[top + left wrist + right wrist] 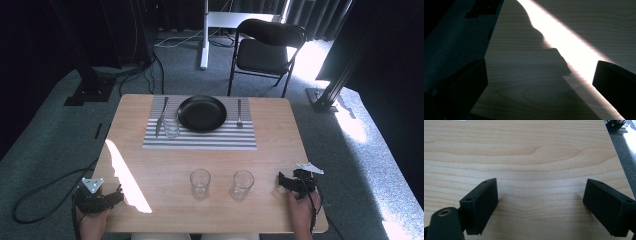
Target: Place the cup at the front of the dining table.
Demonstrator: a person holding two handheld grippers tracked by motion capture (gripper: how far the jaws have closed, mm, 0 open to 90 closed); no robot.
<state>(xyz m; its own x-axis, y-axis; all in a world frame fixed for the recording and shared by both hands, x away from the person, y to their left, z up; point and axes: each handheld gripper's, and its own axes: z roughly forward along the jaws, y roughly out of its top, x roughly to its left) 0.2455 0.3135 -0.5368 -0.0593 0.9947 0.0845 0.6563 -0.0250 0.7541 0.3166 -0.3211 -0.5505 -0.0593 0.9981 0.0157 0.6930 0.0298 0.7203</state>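
Two clear empty glasses stand side by side near the table's front edge. A third glass sits on a striped placemat at the far side, beside a black plate, a knife and a fork. My left gripper rests at the front left corner, open, with bare wood between its jaws. My right gripper lies at the front right, just right of the second glass, open over bare wood.
The wooden table has a bright strip of sunlight across its left front. A black chair and a white stand are on the carpet beyond the table. Cables trail on the floor at left.
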